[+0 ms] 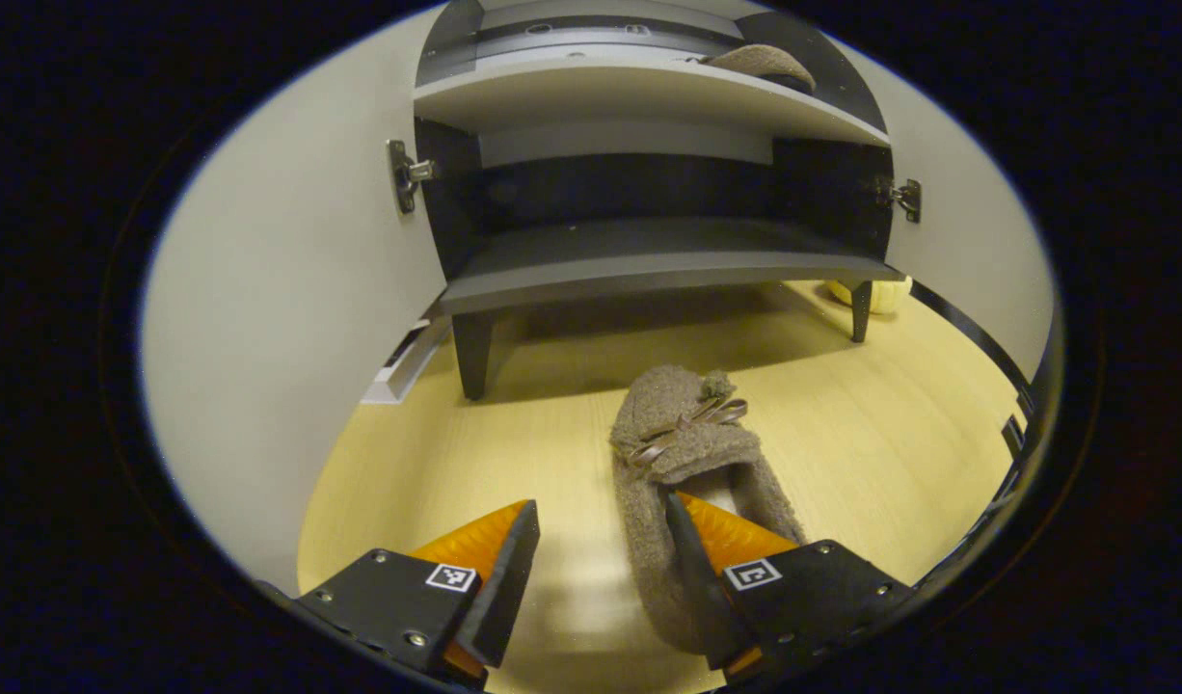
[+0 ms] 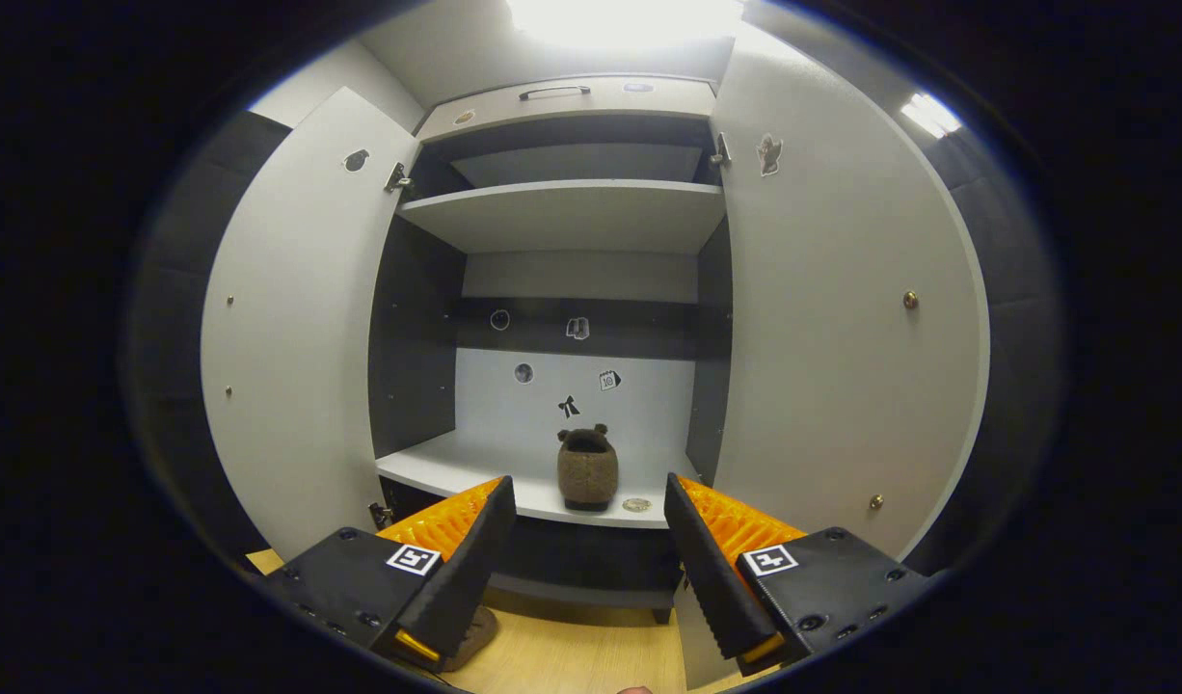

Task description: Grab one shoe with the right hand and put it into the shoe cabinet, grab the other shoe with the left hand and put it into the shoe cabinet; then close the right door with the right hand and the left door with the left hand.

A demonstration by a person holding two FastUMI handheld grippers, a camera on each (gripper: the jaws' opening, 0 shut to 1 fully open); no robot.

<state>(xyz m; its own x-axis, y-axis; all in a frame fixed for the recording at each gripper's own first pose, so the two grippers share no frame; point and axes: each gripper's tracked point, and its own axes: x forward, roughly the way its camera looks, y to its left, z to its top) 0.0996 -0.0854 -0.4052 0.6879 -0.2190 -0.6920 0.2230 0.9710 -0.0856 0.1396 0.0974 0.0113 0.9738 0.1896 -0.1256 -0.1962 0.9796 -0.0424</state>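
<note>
A brown felt shoe (image 1: 683, 424) with a bow lies on the wooden floor in front of the shoe cabinet (image 1: 649, 260), toe toward it. My left gripper (image 1: 601, 511) is open, low over the shoe's heel. Its right finger (image 1: 716, 535) is in the shoe's opening and its left finger (image 1: 485, 540) is outside, so the shoe's side wall lies between them. The other shoe (image 2: 587, 469) stands on a white shelf (image 2: 456, 472) inside the cabinet, also seen as the other shoe (image 1: 760, 63). My right gripper (image 2: 589, 482) is open and holds nothing, a short way in front of that shelf.
Both cabinet doors stand wide open: the left door (image 2: 292, 337) and the right door (image 2: 842, 337). A small round thing (image 2: 636, 504) lies on the shelf beside the shoe. A yellow object (image 1: 880, 294) sits by the cabinet's far leg. A white strip (image 1: 403, 366) lies at the left door's foot.
</note>
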